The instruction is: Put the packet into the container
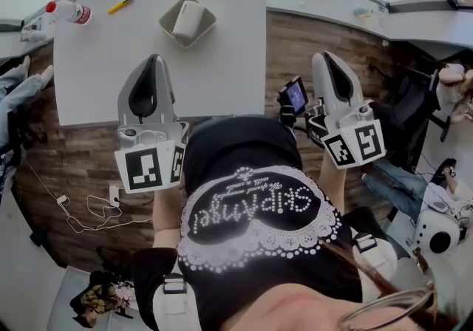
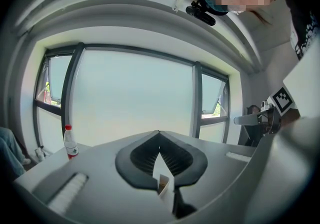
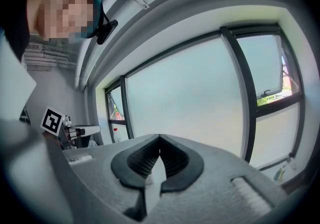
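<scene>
My left gripper (image 1: 154,60) sits at centre-left of the head view, low over the near edge of the white table (image 1: 229,63), tip pointing up the frame. In its own view the jaws meet at the tip and nothing is pinched between them; only a sliver of background shows through the gap behind the pads. That camera is tilted up at a big window (image 2: 135,98), so it gives me no line on the work.

My right gripper (image 1: 324,57) is at centre-right, off the table and over the wood floor. Its jaws are also closed tip to tip and empty.

The packet (image 1: 188,18) lies up-frame and a little right of the left gripper's tip. It is a pale, rounded oblong resting inside the grey square container (image 1: 168,27), which stands on the table in the upper middle of the frame. The packet's long axis runs roughly up and down the frame, leaning slightly right at the top. The left gripper is clearly the nearer one, and the right is well apart.

As I read it, the packet is already in the container and both tools are clear of it. A bottle (image 1: 69,10) and a yellow pen (image 1: 120,4) lie at upper left, away from everything.
</scene>
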`<state>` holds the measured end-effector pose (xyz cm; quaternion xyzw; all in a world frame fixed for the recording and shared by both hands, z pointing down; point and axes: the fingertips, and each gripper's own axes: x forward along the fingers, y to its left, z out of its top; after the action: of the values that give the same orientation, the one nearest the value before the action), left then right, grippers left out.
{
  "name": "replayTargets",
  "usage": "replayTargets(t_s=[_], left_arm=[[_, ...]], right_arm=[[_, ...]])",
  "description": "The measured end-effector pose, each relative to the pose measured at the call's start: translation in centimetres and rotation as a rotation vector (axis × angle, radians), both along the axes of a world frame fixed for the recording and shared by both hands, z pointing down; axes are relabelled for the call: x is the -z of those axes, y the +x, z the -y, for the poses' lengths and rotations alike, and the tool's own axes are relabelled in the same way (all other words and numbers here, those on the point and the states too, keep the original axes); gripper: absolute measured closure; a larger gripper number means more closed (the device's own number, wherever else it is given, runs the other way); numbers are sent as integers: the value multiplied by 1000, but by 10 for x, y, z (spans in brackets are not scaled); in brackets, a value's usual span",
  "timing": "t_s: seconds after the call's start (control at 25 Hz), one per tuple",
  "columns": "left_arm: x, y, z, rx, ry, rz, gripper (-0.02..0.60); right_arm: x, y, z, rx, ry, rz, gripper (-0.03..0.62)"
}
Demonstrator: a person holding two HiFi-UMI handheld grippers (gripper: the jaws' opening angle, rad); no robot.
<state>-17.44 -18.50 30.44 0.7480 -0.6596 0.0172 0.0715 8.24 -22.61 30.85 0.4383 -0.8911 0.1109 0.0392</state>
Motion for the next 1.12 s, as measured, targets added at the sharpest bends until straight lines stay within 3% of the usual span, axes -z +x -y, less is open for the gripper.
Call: replayTargets(t_s=[0.2,0.6,1.12], left_arm=[[-11,2,-15,1,-33,11,586],[-36,13,-46,10,-113,-39,586],[-32,9,-57,27,-111,-54,586]], right_arm=[[7,5,0,-11,21,-8,592],[-4,0,-17,11,-7,-22,592],[-4,2,-36,-2,-17,-4,592]])
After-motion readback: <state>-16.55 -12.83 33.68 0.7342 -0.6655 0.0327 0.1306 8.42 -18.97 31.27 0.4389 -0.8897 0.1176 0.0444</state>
